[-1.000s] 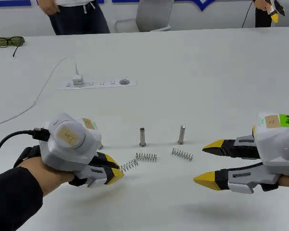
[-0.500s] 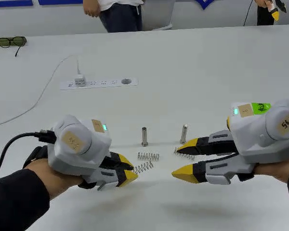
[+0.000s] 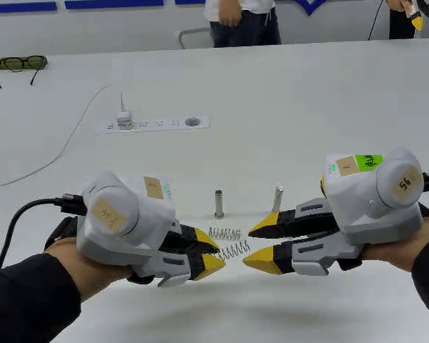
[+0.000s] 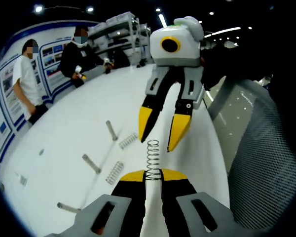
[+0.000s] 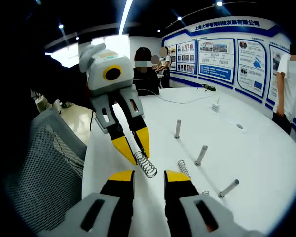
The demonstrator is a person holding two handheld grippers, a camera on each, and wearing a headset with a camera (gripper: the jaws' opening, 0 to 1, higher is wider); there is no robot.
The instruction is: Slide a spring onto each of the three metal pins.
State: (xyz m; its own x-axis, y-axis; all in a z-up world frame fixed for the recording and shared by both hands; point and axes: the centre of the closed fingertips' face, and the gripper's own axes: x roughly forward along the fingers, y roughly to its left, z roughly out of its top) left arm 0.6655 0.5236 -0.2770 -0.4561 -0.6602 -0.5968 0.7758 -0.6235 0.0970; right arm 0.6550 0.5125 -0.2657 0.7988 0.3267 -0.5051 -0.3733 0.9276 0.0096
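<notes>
My left gripper (image 3: pixel 213 251) is shut on one end of a spring (image 3: pixel 234 250), which sticks out towards the right, just above the white table (image 3: pixel 307 107). In the left gripper view the spring (image 4: pixel 152 157) rises straight from my closed tips (image 4: pixel 148 175). My right gripper (image 3: pixel 257 244) faces it, open, its yellow tips on either side of the spring's free end (image 5: pixel 146 164). Two metal pins (image 3: pixel 219 204) (image 3: pixel 277 199) stand upright just behind. A second spring (image 3: pixel 224 234) lies flat on the table. The right gripper view holds three pins (image 5: pixel 177 128) (image 5: pixel 201 154) (image 5: pixel 228 188).
A white power strip (image 3: pixel 154 123) with a plugged-in cable lies farther back on the table. Dark glasses (image 3: pixel 18 63) rest at the far left. A person (image 3: pixel 243 18) stands at the far edge. A mesh chair back (image 5: pixel 44 163) is near the table's front.
Both grippers have moved towards each other. The left one carried its spring to the right. The right one came in from the right until its open tips reached the spring's free end.
</notes>
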